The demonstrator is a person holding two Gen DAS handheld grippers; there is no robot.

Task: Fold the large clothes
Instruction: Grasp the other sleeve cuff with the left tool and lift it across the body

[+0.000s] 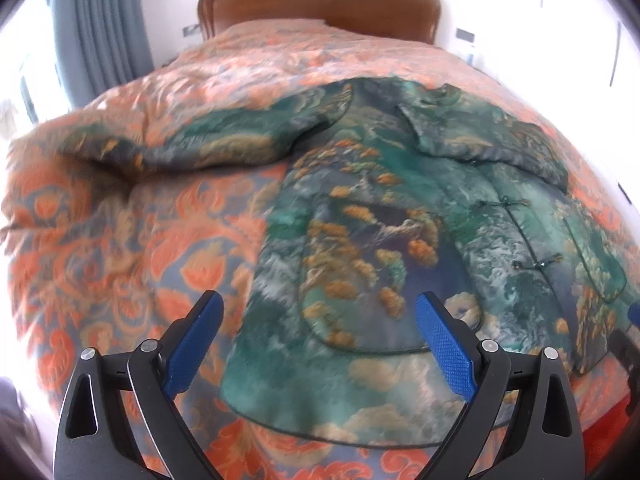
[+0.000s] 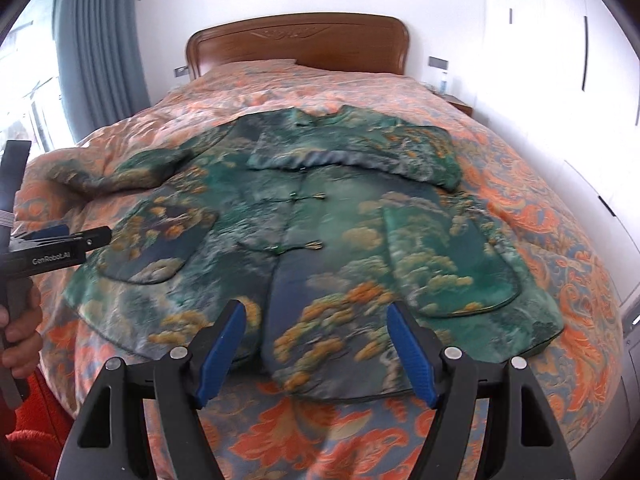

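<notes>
Across the bed: a green patterned jacket (image 2: 304, 216) is lying front-up on an orange floral bedspread (image 2: 532, 216), filling the middle of both frames.
Jacket: its collar is pointing toward the wooden headboard (image 2: 298, 46) at the top of the frame, and its hem is lying nearest the cameras at the lower centre.
Sleeves: in the right wrist view, one sleeve (image 2: 352, 152) is lying folded across the chest, while the other sleeve (image 2: 148, 168) is stretching out to the left over the bedspread.
Fastenings: knot buttons (image 2: 308, 199) are running down the centre front, closed.
Left gripper (image 1: 316, 344): its blue-padded jaws are standing apart at the bottom of the left wrist frame, hanging over the jacket's lower left corner with nothing between them.
Right gripper (image 2: 316, 348): its jaws are standing apart too, hovering above the hem at the bottom centre, holding nothing.
Left edge of the right wrist view: a person's hand (image 2: 20, 332) is gripping the handle of the left gripper.
Room: grey curtains (image 2: 100, 40) are hanging at upper left, and white wardrobe doors (image 2: 560, 60) are showing at upper right.
</notes>
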